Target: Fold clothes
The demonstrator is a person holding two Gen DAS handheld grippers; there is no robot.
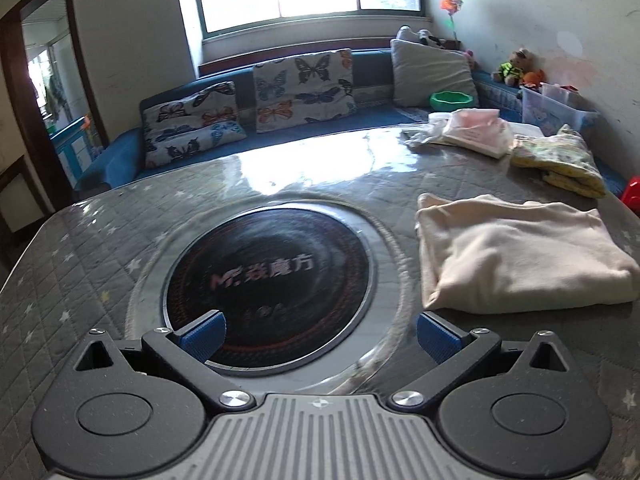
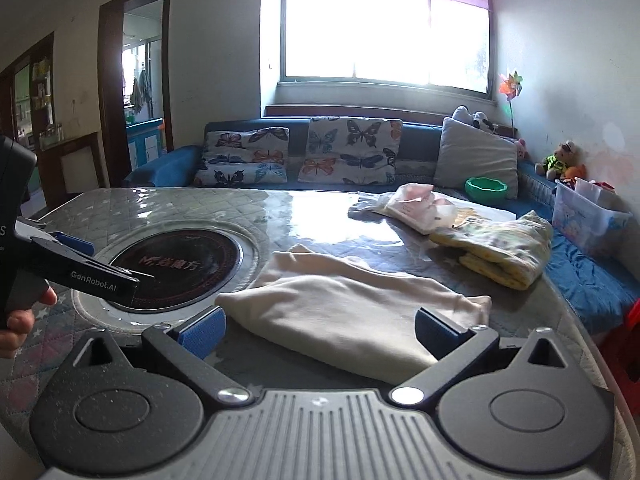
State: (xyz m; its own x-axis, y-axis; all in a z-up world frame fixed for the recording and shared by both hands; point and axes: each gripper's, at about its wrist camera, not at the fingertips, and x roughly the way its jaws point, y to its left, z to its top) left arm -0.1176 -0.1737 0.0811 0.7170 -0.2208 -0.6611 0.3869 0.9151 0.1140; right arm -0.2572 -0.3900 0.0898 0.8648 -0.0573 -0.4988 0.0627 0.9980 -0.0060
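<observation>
A folded cream garment (image 1: 516, 256) (image 2: 344, 304) lies flat on the quilted table. My left gripper (image 1: 320, 332) is open and empty over the round black hob, left of the garment. My right gripper (image 2: 320, 332) is open too, with the near edge of the cream garment just ahead between its blue pads, not pinched. In the right wrist view the left gripper (image 2: 88, 264) shows from the side, held by a hand (image 2: 20, 320). Farther back lie a folded yellow patterned garment (image 1: 560, 160) (image 2: 496, 246) and a pink and white pile (image 1: 468, 132) (image 2: 416, 204).
The table (image 1: 80, 264) has a glossy cover and a sunken round black hob (image 1: 268, 284) (image 2: 176, 264). Behind it runs a blue sofa (image 1: 120, 160) with butterfly cushions, a grey pillow, a green bowl (image 1: 452, 100), plush toys and a clear storage box (image 2: 588, 216). A doorway opens at left.
</observation>
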